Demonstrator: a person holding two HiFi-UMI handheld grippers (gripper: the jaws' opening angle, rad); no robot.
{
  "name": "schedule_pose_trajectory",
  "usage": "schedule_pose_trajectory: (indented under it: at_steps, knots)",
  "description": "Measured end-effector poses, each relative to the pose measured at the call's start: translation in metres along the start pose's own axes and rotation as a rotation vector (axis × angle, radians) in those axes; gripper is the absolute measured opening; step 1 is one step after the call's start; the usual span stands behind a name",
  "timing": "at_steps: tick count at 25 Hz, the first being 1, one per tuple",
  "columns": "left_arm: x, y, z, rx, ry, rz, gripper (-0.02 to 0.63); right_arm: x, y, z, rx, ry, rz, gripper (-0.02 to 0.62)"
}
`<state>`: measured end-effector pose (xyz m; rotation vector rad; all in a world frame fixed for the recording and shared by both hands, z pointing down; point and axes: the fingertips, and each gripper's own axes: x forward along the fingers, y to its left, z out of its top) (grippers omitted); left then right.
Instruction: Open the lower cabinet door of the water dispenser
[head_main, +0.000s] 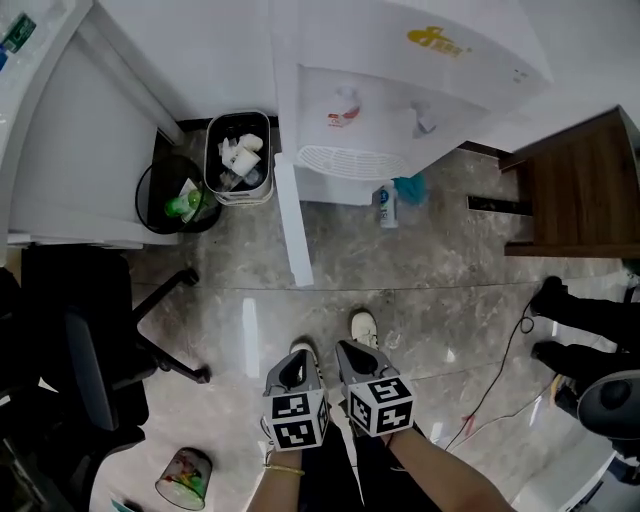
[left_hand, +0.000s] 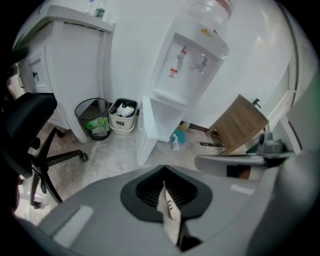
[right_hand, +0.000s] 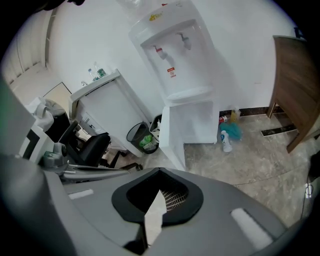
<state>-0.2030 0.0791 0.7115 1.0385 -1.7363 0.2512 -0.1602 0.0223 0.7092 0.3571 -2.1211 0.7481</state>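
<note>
The tall white plastic water dispenser (head_main: 400, 90) stands against the far wall. Its narrow white lower cabinet door (head_main: 293, 225) is already swung out on its left hinge, reaching toward the near side across the grey stone floor (head_main: 420, 270). The right gripper view looks into the bare white compartment (right_hand: 202, 122) behind it, so the task looks done.

That probably explains the pose. Both grippers are held close to the person's body, well apart from the dispenser, with nothing left to pull. The left gripper (head_main: 297, 362) and the right gripper (head_main: 352, 358) sit side by side above the person's shoes. They point steeply down and forward, their marker cubes turned up to the head camera, and the forearms come in from the near edge. Each gripper's own view shows its jaws pressed together, with nothing between them.

A white rubbish bin (head_main: 238, 155) stands just left of the open door, clear of its swing.
</note>
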Motion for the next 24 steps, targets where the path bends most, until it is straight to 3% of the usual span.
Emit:
schedule_pose_trajectory:
  at_steps: [24]
  knots:
    - [0.008, -0.011, 0.014, 0.028, 0.016, 0.002, 0.007, -0.008, -0.024, 0.007, 0.001, 0.006, -0.056, -0.003]
